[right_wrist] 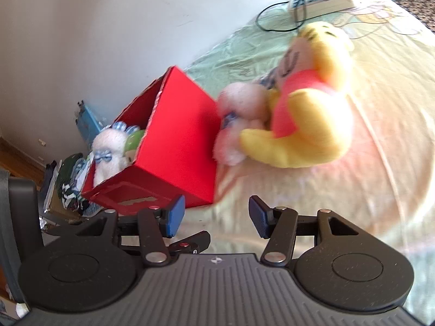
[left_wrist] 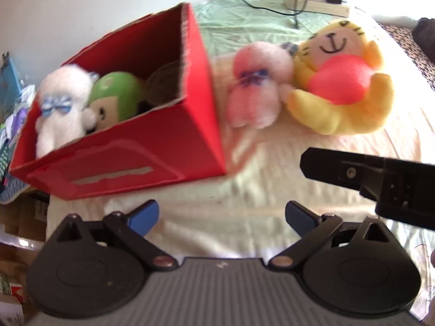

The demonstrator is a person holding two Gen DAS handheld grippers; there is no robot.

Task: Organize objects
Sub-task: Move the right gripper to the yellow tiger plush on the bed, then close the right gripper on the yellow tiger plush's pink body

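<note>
Left tongs (left_wrist: 221, 217) spread wide and empty, right tongs (right_wrist: 217, 216) parted, empty, above the bedsheet (right_wrist: 353, 190)

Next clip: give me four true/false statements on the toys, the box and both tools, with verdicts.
1. The white plush is in the red box. True.
2. The pink plush is in the box. False: it lies on the bed beside the yellow plush.
3. The left tool holds a toy. False: it is open and empty.
4. The right tool is open and empty. True.
</note>
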